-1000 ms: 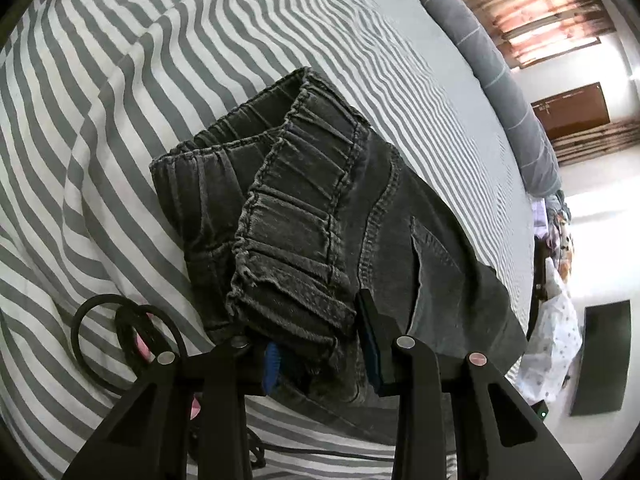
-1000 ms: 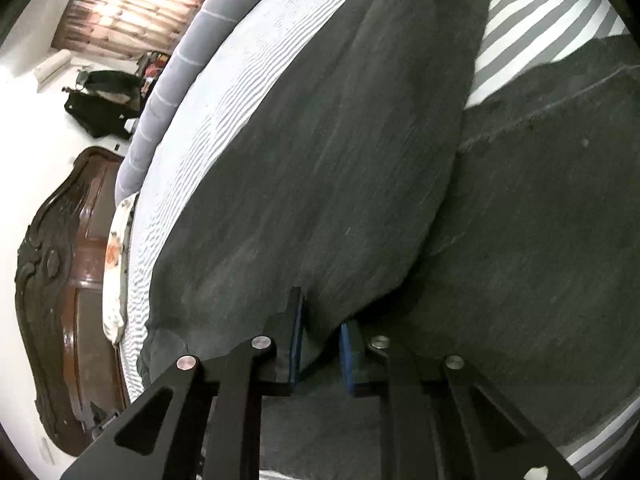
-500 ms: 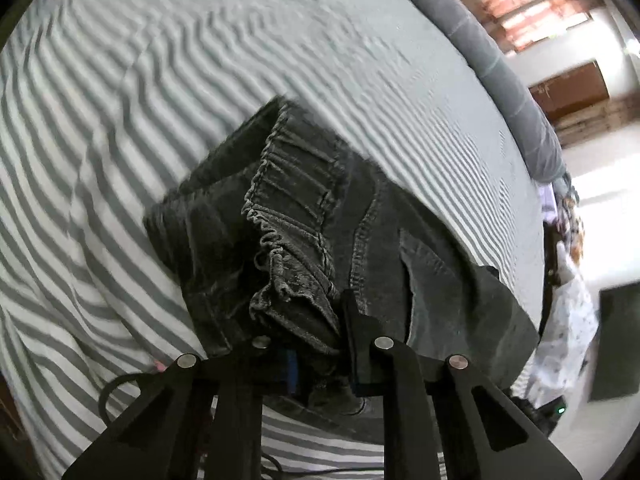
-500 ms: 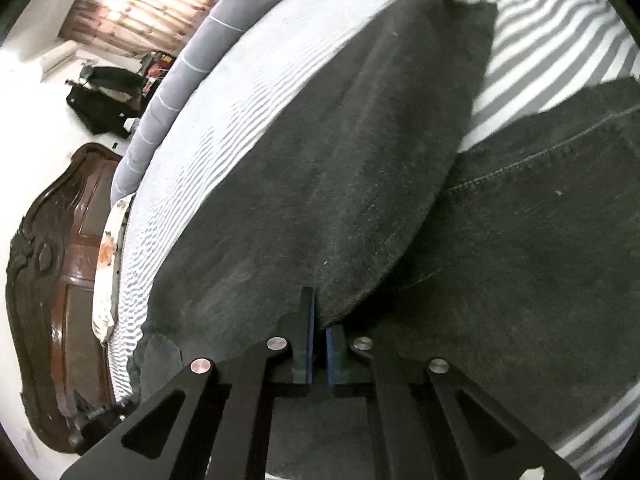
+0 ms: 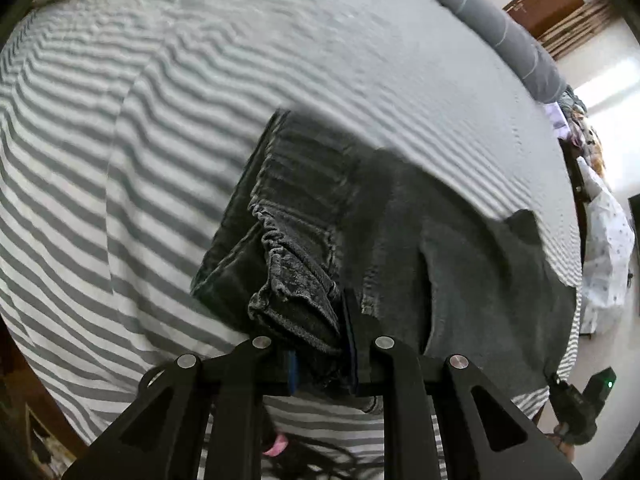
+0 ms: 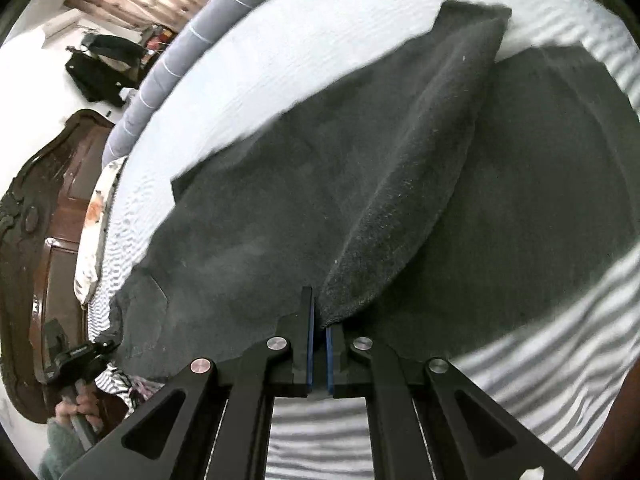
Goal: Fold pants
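Note:
Dark grey denim pants point(image 5: 400, 240) lie on a grey-and-white striped bed sheet point(image 5: 120, 160). In the left wrist view my left gripper point(image 5: 320, 340) is shut on the bunched elastic waistband point(image 5: 292, 280), lifted slightly off the sheet. In the right wrist view the pants' legs point(image 6: 360, 160) stretch away across the bed, one leg folded over the other. There my right gripper point(image 6: 319, 332) is shut on the near edge of the folded leg, the blue pads almost touching with cloth between them.
A long grey bolster point(image 5: 500, 28) lies along the far side of the bed. A dark carved wooden bed end point(image 6: 36, 220) stands at the left. A hand holding the other gripper point(image 6: 76, 364) shows at the lower left. A black cable point(image 5: 304, 456) lies on the sheet.
Both grippers closed on the pants. The left one pinched the waistband, rolled and lifted it. The right one pinched the leg's edge and pulled it along, so more of the legs shows.

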A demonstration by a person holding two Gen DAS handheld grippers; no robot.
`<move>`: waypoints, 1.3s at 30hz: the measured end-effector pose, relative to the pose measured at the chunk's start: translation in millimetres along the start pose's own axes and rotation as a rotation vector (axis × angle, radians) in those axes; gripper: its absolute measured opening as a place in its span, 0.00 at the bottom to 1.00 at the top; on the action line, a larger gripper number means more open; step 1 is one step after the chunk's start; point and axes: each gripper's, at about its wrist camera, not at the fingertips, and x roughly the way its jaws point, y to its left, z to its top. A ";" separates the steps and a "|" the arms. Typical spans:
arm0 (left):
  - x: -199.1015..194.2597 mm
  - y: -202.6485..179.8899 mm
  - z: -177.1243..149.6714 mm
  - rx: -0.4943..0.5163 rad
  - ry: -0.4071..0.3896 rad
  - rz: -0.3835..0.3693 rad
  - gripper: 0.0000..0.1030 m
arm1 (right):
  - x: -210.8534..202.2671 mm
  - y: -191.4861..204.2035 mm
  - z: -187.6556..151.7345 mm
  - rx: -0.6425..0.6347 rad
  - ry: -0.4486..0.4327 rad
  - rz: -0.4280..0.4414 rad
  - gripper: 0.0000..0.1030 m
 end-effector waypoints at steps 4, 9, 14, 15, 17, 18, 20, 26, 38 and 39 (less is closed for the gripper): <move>3.8 3.7 -5.3 0.006 -0.028 -0.007 0.19 | 10.9 -7.8 -6.8 0.006 0.033 -0.008 0.04; -3.7 -14.4 -16.5 0.066 -0.088 0.068 0.24 | 23.5 -16.4 -1.2 0.052 0.051 0.031 0.10; -26.4 -20.9 -32.1 0.106 -0.174 0.117 0.34 | 13.3 -37.3 2.2 0.140 -0.002 0.142 0.28; -30.8 -23.2 -35.8 0.115 -0.192 0.122 0.36 | 10.0 -44.8 5.3 0.162 -0.021 0.160 0.29; -40.4 -32.2 -47.2 0.127 -0.230 0.130 0.42 | 7.8 -54.4 9.8 0.190 -0.034 0.213 0.29; -43.9 -34.3 -52.1 0.128 -0.243 0.134 0.43 | 6.6 -58.5 11.7 0.207 -0.040 0.229 0.29; -52.9 -45.2 -64.4 0.159 -0.284 0.146 0.43 | 6.3 -67.8 16.8 0.240 -0.049 0.272 0.29; -61.2 -115.4 -102.7 0.423 -0.384 0.157 0.43 | 2.7 -78.3 26.3 0.293 -0.087 0.361 0.29; 29.6 -285.5 -182.6 0.972 -0.242 -0.043 0.45 | -6.4 -92.0 59.5 0.308 -0.092 0.387 0.29; 35.1 -294.0 -189.3 0.997 -0.232 -0.050 0.45 | -6.3 -92.7 63.3 0.306 -0.087 0.387 0.29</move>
